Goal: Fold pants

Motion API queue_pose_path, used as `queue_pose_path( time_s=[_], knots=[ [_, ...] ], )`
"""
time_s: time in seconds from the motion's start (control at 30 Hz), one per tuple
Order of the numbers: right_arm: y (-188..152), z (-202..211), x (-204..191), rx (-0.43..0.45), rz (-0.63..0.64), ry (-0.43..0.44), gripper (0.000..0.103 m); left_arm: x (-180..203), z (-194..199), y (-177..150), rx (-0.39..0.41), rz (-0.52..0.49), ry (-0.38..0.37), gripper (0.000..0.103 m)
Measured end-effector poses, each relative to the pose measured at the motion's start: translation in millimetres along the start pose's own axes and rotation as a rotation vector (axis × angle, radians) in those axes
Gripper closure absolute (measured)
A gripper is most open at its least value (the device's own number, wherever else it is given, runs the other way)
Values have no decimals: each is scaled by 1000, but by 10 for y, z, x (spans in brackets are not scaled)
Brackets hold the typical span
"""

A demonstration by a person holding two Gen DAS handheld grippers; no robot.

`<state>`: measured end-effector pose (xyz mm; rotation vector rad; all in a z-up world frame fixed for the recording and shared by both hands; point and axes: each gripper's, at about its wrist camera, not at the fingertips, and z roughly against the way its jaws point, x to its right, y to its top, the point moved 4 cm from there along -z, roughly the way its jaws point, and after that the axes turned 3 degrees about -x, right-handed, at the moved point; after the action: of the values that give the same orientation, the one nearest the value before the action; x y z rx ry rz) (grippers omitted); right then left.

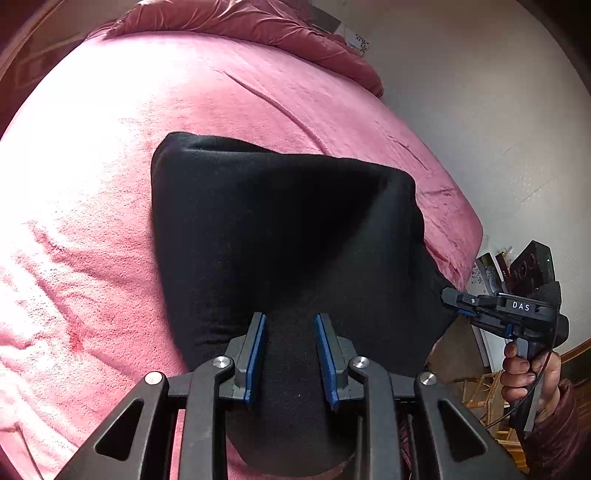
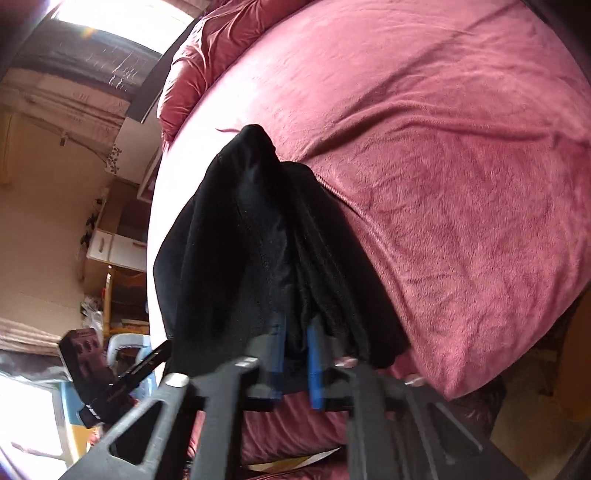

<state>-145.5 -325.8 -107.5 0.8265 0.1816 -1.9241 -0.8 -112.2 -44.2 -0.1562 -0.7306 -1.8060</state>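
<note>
The black pants lie partly folded on the pink bed cover, with the near edge lifted off it. My left gripper has its blue-padded fingers apart with black cloth between and under them; I cannot tell whether it grips. My right gripper shows at the right in the left wrist view, shut on the pants' right corner. In the right wrist view the right gripper pinches bunched black pants between nearly closed blue pads.
The pink bed cover fills most of both views, with a rumpled pink duvet at the far end. A pale wall is to the right. Furniture and clutter stand beside the bed.
</note>
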Motion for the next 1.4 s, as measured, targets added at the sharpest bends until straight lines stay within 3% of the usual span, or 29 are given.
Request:
queue_pose_path(
  time_s=[0.13, 0.23, 0.37, 0.5, 0.6, 0.67, 0.77, 0.9, 1.0, 1.17, 1.23, 1.33, 1.4],
  knots=[
    [-66, 250, -97, 23, 59, 2, 96, 50, 217, -13, 65, -31, -18, 76],
    [-102, 249, 37, 9, 62, -52, 96, 112, 172, -70, 32, -67, -31, 76],
    [-89, -59, 223, -21, 23, -114, 96, 192, -146, -215, -54, -166, 102, 76],
    [-85, -100, 249, -20, 36, -124, 96, 203, -154, -218, -41, -161, 111, 76],
    [-106, -1, 175, -29, 85, -140, 94, 125, -66, -176, -22, -105, 59, 76],
    [-88, 92, 110, -21, 101, -162, 87, 49, 56, -144, 5, -59, 30, 75],
    [-23, 249, -16, 40, 175, -246, 77, -135, 230, -51, 60, 3, 56, 74],
    [159, 295, -309, 102, 245, -236, 77, -463, 309, 148, 74, 103, 102, 67],
    [306, 156, -579, 106, 305, -207, 70, -651, 290, 267, 63, 177, 79, 59],
    [500, -205, -867, 84, 379, -226, 67, -886, 188, 536, 37, 283, 27, 57],
    [565, -321, -899, 78, 390, -238, 67, -925, 146, 622, 23, 321, 0, 40],
    [680, -437, -844, 73, 371, -248, 67, -987, 74, 731, 23, 368, -41, 39],
    [728, -523, -744, 68, 354, -281, 67, -975, 1, 785, 30, 375, -13, 39]
  ],
)
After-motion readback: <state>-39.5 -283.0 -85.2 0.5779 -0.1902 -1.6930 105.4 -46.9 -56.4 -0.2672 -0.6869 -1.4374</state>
